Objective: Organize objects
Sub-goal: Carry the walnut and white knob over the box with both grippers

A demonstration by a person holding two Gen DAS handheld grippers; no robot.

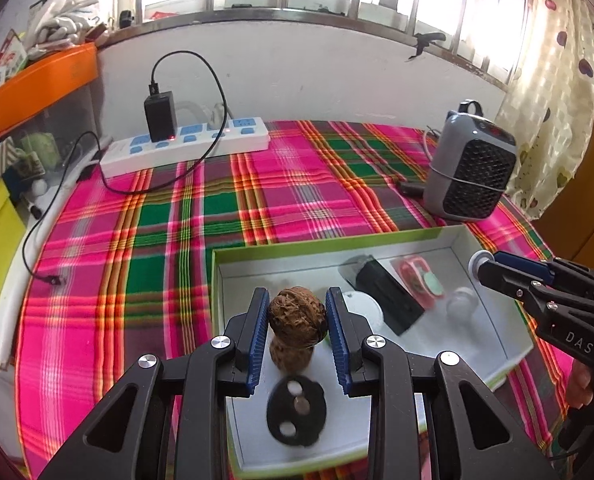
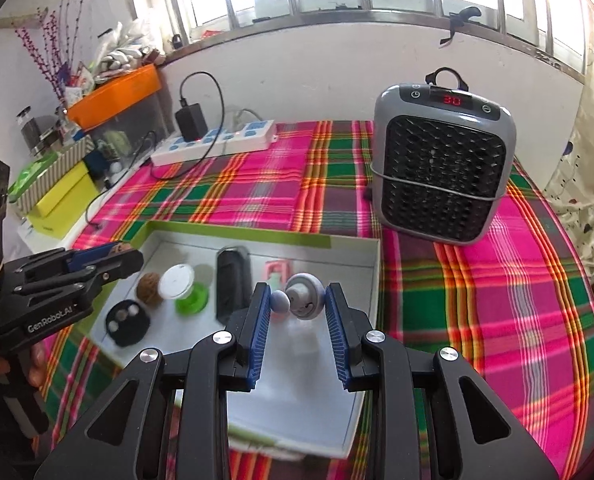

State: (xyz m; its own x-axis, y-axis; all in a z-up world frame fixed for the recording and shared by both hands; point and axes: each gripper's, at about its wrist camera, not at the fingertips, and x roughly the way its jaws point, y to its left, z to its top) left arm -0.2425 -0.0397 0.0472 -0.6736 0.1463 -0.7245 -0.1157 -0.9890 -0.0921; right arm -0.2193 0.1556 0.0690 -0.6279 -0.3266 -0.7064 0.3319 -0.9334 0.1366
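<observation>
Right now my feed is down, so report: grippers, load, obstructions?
Left gripper shut on walnut. Right gripper shut on grey-white ball toy. Both above the green-rimmed tray. Nothing in the way.

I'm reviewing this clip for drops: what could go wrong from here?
1. The left gripper pinches a round walnut; it could squirt out over the box.
2. The right gripper holds a small grey-and-white gadget by its rounded ends, which may twist loose.
</observation>
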